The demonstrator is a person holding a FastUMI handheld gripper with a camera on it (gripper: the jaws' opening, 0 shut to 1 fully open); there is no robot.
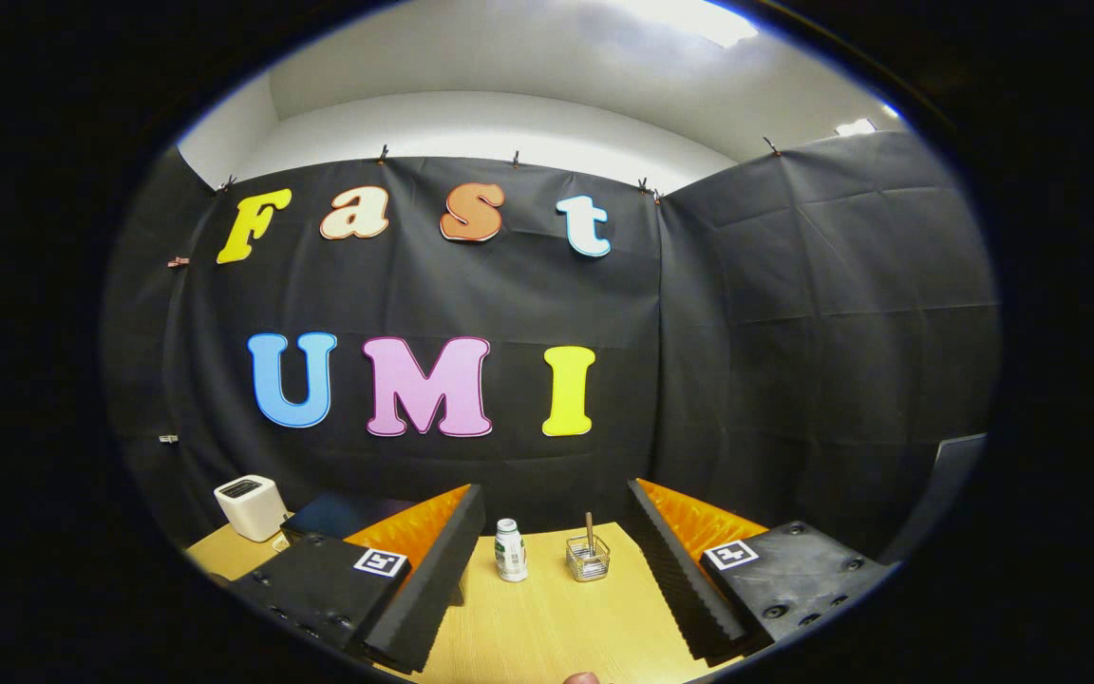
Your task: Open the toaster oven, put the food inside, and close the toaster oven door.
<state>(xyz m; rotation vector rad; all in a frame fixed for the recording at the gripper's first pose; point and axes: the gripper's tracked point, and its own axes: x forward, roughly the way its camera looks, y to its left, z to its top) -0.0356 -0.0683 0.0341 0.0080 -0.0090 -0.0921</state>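
Note:
My gripper (pixel 555 494) stands open above the wooden table (pixel 547 627), with nothing between its fingers. Both fingers point toward the booth's back wall. A small white boxy appliance (pixel 249 506) with a dark top sits at the table's far left corner, well to the left of the left finger (pixel 433 570). A dark flat shape (pixel 343 513) lies just right of the appliance, partly hidden behind the left finger; I cannot tell what it is. A small rounded brownish thing (pixel 583 678) peeks in at the table's near edge, too cut off to identify.
Beyond the fingers, near the table's back edge, stand a small white bottle (pixel 509 549) and a little clear holder (pixel 588 558) with a stick in it. Black cloth walls close the booth behind and to the right.

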